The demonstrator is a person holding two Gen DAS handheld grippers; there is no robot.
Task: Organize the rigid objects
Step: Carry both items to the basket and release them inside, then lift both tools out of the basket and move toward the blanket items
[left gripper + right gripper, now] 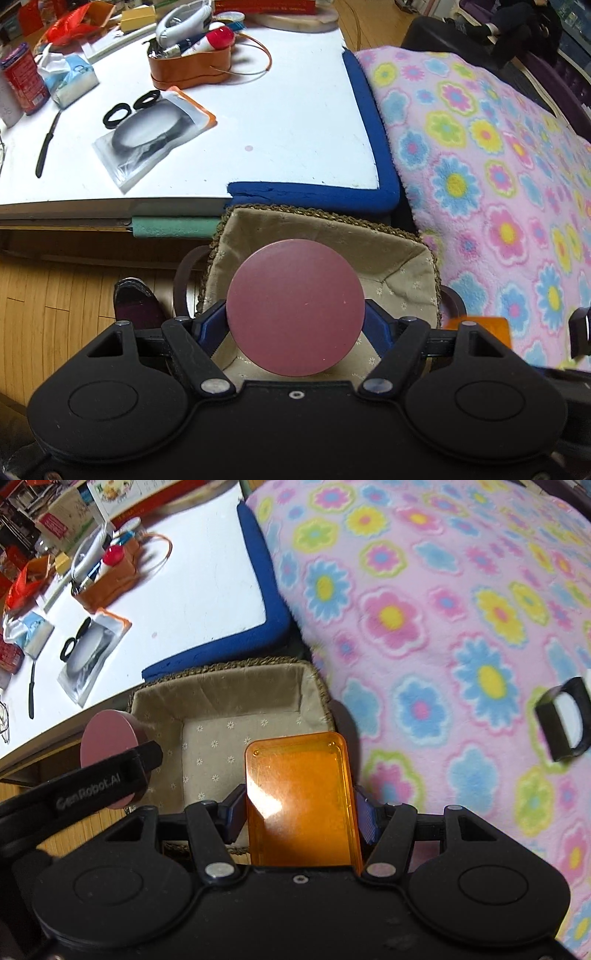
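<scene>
Setting: wood floor, white table, lined basket beside flowered blanket.
Left gripper: clamped on pink disc, above basket.
Right gripper: clamped on orange case, over basket's right edge.
Advice: lower both inside the lining, keep them apart, then release.

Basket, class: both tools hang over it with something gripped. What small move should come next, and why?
Probably lower both tools a little further and let go. The left tool grips a pink disc and the right tool an orange box, both above the lined basket, whose floor looks empty, so each has room to land.
</scene>
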